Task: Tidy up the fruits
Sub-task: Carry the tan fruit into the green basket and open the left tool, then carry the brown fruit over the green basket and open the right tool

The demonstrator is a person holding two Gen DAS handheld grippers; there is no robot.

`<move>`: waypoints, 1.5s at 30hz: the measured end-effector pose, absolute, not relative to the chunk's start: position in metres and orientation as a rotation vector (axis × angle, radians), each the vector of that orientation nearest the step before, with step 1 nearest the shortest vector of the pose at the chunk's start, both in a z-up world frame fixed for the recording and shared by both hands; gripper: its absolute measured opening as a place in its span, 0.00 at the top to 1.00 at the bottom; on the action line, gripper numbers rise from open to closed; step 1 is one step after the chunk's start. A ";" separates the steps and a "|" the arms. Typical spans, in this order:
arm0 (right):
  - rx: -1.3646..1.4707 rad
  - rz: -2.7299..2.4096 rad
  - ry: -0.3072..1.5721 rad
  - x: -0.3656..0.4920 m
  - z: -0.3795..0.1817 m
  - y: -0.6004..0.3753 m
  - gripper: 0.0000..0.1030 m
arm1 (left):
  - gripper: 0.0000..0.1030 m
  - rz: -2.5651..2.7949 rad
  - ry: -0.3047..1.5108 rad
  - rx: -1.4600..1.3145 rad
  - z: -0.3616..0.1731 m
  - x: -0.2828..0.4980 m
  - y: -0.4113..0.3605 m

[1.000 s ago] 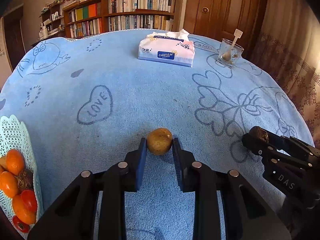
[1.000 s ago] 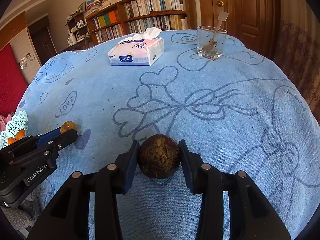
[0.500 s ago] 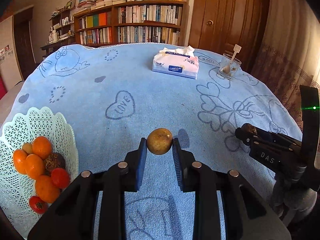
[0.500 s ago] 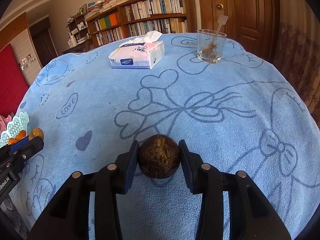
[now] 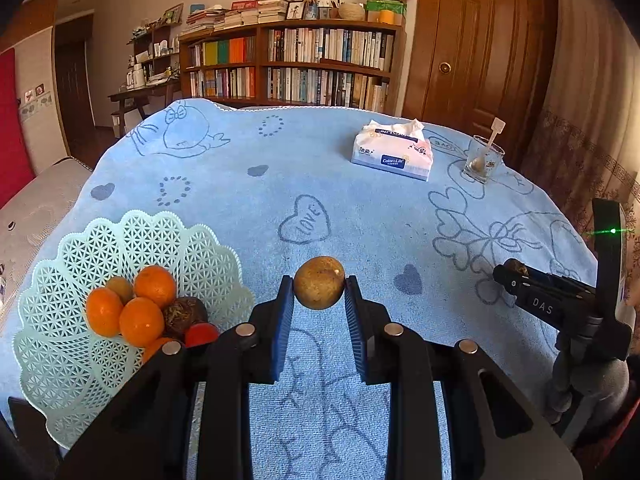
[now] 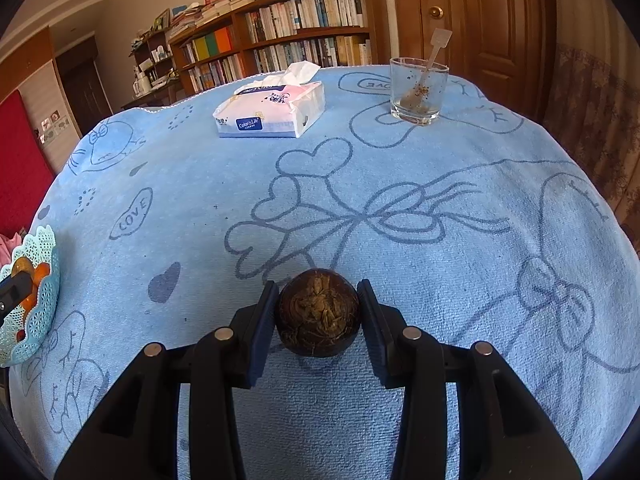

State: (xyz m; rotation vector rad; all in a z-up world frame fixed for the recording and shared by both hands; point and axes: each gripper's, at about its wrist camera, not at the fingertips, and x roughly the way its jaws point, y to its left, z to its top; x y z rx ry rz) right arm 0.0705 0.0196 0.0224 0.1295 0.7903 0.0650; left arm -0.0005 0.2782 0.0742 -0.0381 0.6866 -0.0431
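Left gripper (image 5: 319,300) fingers clamped on a yellow-brown round fruit (image 5: 319,282), held clear above the blue towel (image 5: 360,208) covering the bench, just right of the basket. Right gripper (image 6: 318,312) fingers clamped on a dark brown fibrous fruit (image 6: 318,317), low over the towel, well apart from the basket. The pale green lattice basket (image 5: 100,240) at the left edge already carries oranges (image 5: 140,308), a dark fruit and something red. Judgement: mostly done; two fruits in hand remain to be dropped in. Farther back: tissue pack (image 5: 394,156), glass with spoon (image 5: 483,158). No loose fruit visible.
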 end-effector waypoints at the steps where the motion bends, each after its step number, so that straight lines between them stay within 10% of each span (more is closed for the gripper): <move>1: 0.129 0.064 0.791 0.071 0.022 0.019 0.60 | 0.74 -0.036 0.686 -0.039 0.074 -0.002 0.282; 20: 0.099 0.006 0.787 0.068 0.024 0.023 0.60 | 0.74 0.124 0.648 -0.102 0.084 -0.035 0.370; 24: 0.104 0.075 0.775 0.058 0.037 0.042 0.60 | 0.45 0.151 0.624 -0.143 0.088 -0.043 0.388; 45: -0.009 0.647 0.814 0.014 0.083 0.250 0.60 | 0.18 0.252 0.540 -0.156 0.103 -0.093 0.450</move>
